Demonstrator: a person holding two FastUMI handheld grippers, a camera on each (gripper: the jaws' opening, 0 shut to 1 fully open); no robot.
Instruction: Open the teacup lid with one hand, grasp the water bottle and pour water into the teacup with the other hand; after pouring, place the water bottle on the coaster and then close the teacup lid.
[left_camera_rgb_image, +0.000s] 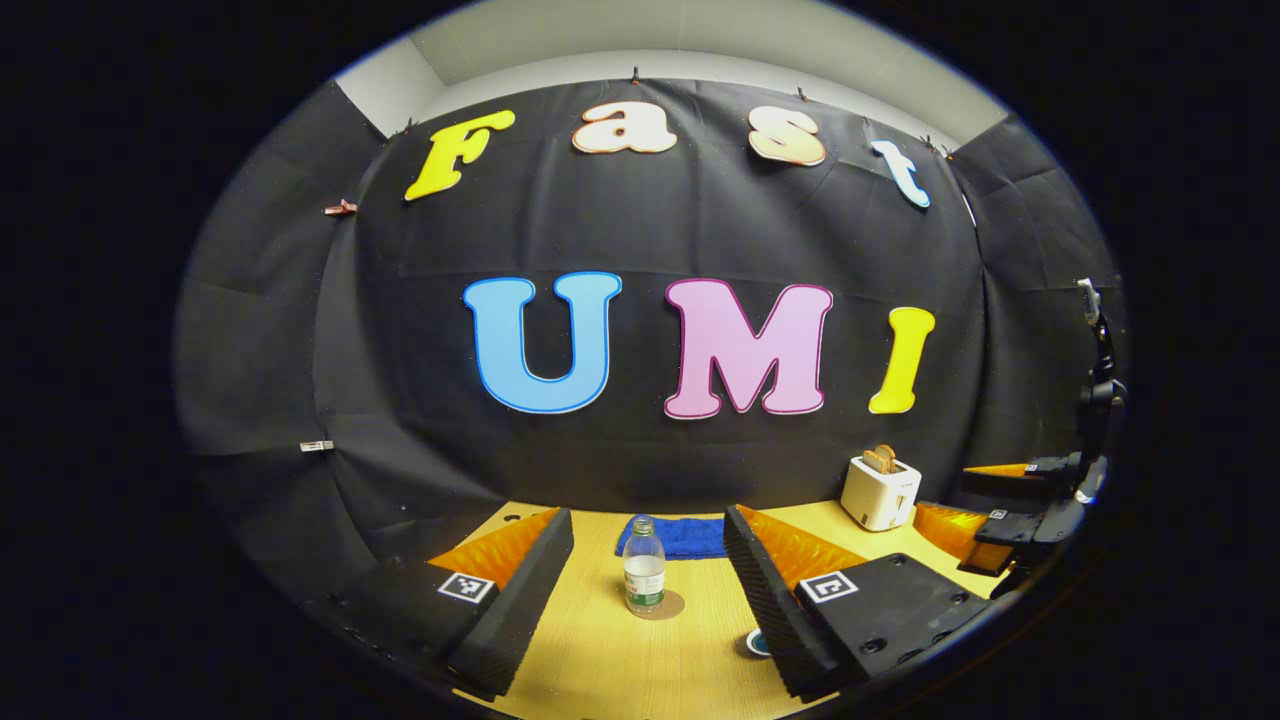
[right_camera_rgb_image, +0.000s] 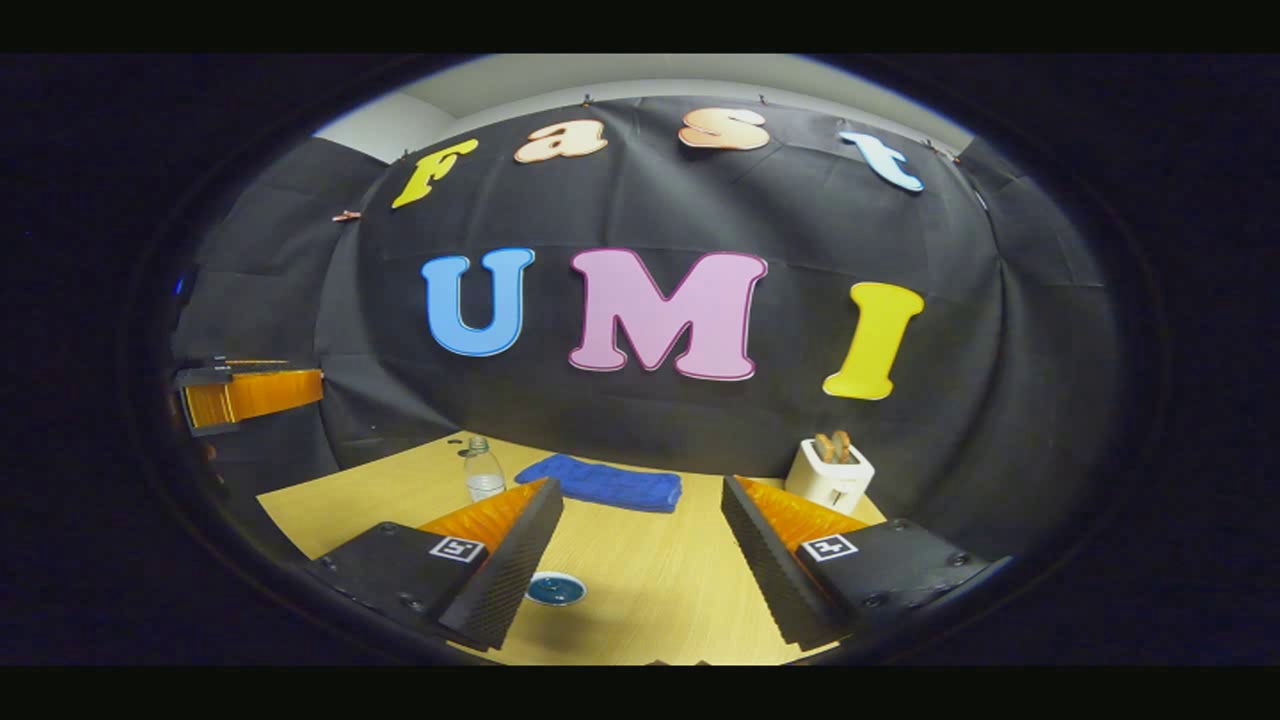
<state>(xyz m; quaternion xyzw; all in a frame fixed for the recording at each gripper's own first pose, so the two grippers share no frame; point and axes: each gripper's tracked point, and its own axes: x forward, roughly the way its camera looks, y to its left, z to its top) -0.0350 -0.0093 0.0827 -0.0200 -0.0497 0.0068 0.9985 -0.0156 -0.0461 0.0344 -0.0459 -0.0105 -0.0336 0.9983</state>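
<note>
Your wooden table (left_camera_rgb_image: 600, 670) carries everything here, so take the water bottle (left_camera_rgb_image: 644, 566) as your landmark. In the left gripper view it stands upright on a round coaster (left_camera_rgb_image: 668, 606), cap on, partly filled. Behind the bottle, against the booth wall, lies a folded blue towel (left_camera_rgb_image: 685, 537). Well off to the bottle's right, also near the wall, sits a white toaster (left_camera_rgb_image: 880, 491) with two slices of toast poking out of it.

Your left gripper (left_camera_rgb_image: 648, 590) hangs above the table with its fingers spread wide, holding nothing; the bottle shows in the gap between them, farther out and untouched. Your right gripper (right_camera_rgb_image: 640, 560) is likewise released and empty, and in the left gripper view you see it beyond the toaster at the right edge.

Nearer you than the bottle and to its right is the teacup (right_camera_rgb_image: 556, 588), a small blue round thing; whether its lid is on, you cannot tell.
</note>
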